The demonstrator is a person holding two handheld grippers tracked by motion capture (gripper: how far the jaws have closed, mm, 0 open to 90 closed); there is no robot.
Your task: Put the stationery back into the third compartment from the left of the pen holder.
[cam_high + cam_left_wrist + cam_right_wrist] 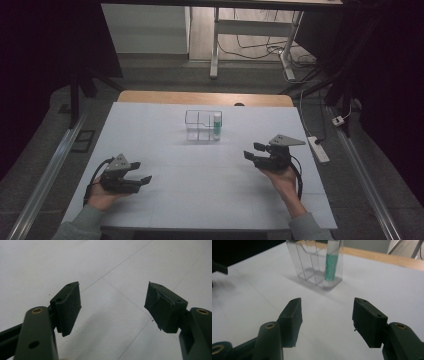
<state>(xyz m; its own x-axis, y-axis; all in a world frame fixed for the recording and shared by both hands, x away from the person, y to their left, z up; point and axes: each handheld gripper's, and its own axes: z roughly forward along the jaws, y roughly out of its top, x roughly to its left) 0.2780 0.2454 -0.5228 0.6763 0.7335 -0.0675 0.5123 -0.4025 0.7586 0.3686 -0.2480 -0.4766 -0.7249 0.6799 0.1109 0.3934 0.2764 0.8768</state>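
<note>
A clear plastic organiser (202, 125) with several compartments stands at the middle back of the white table (200, 175). A green and white tube (217, 125) stands upright in its right compartment. In the right gripper view the organiser (312, 265) and the tube (330, 263) lie ahead of the jaws. My left gripper (141, 172) rests low at the front left, open and empty, over bare table (112, 300). At the right, my right gripper (254, 151) is held open and empty, pointing left toward the organiser (325, 315).
A wooden table edge (205, 98) runs behind the white sheet. A white power strip (318, 148) with cables lies off the table's right side. Metal rails (47, 172) flank the table, and a desk frame (250, 35) stands far behind.
</note>
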